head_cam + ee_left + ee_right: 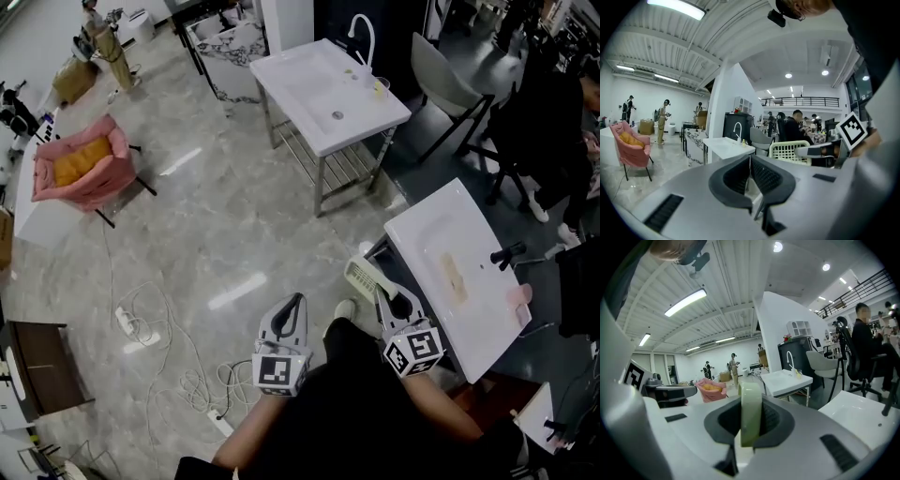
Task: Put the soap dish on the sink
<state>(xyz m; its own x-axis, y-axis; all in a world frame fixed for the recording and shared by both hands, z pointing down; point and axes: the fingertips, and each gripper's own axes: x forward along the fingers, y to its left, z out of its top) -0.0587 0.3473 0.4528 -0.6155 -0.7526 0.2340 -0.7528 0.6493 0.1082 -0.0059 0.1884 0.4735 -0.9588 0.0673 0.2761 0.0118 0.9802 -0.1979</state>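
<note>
My right gripper is shut on a pale green slatted soap dish, which sticks out toward the floor side of a white sink with a black tap. In the right gripper view the soap dish stands edge-on between the pads of the right gripper. The left gripper view shows the soap dish as a cream grid off to its right. My left gripper hovers over the floor beside the right one; the left gripper has its pads together with nothing held.
A second white sink on a metal frame with a white tap stands farther off. A pink armchair is at the left. Cables and a power strip lie on the marble floor. Chairs and people sit at the right.
</note>
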